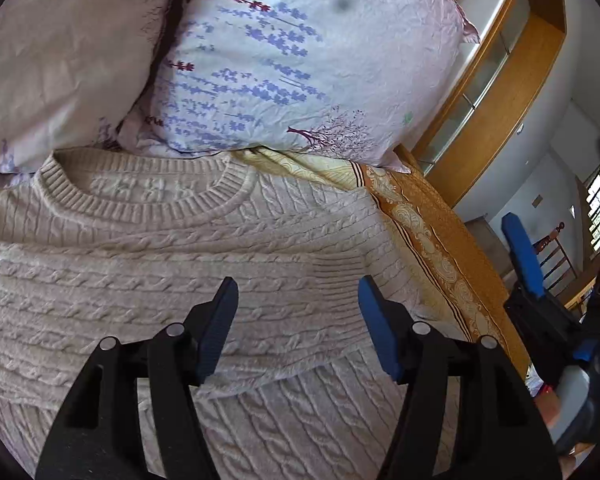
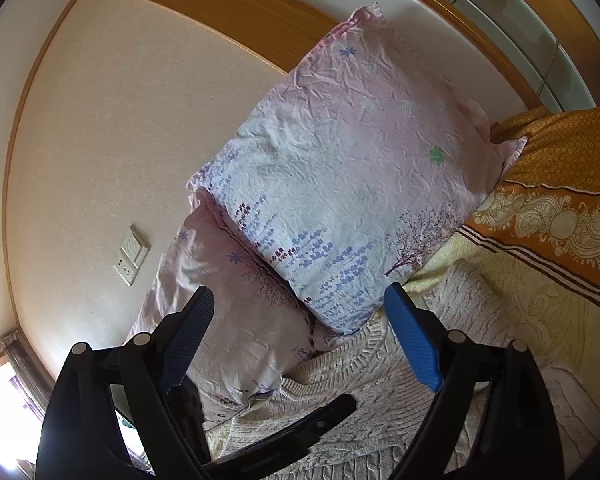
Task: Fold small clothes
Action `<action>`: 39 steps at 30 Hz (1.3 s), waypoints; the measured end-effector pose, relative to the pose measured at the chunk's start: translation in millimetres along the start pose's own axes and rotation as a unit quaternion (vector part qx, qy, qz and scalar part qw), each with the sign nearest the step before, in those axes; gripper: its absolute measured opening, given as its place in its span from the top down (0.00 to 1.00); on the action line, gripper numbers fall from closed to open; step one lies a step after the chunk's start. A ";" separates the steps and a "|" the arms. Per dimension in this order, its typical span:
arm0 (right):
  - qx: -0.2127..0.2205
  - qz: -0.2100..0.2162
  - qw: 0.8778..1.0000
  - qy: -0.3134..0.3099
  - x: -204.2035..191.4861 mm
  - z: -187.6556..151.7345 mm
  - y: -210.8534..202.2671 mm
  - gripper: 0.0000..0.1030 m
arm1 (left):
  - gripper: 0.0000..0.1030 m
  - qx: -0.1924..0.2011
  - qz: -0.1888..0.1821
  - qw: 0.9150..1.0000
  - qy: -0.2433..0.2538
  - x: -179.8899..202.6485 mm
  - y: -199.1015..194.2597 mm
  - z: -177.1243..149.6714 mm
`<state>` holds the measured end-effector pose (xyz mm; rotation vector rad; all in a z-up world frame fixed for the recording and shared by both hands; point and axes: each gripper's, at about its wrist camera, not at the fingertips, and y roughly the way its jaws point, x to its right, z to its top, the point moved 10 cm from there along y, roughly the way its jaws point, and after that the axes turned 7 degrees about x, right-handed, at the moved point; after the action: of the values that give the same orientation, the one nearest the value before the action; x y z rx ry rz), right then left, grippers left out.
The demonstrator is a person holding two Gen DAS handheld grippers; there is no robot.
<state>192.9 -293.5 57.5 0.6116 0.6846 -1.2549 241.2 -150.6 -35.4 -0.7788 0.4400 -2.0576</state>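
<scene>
- Sweater point(image 1: 180, 264) lies flat on the bed point(image 1: 432, 240), collar toward the pillows point(image 1: 300, 60), one side already folded over the body.
- Left gripper point(image 1: 296, 320): jaws partly open above the knit, nothing held.
- Right gripper point(image 2: 300, 340): jaws wide, empty, pointing at the pillows.
- Risk: thick cable knit may spring back and undo the fold.
- Risk: a shallow pinch grabs one layer only and drags the fold askew.
- Risk: the grippers sit close and could clash.

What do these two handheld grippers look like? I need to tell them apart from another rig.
Both match: the left gripper and right gripper have black linkage arms with silver pivot pins and two flat, dimpled blue finger pads.
</scene>
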 end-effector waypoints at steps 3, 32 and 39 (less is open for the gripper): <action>-0.055 -0.031 0.998 0.005 16.0 -21.2 16.1 0.28 | 0.36 0.010 0.050 0.999 0.019 -32.5 -39.5 -6.5; -0.225 -0.170 0.922 -0.267 57.2 -80.0 62.9 0.93 | 0.24 -0.026 0.216 0.975 -0.034 -199.2 -161.3 -86.6; -0.294 -0.202 0.914 -0.195 99.2 -87.6 54.5 0.73 | 0.24 -0.025 0.201 0.978 -0.037 -194.3 -167.0 -88.6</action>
<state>251.7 -280.2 -72.4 -0.2908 0.8207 -1.4021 163.6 105.7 -77.7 -0.7263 0.5585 -1.6409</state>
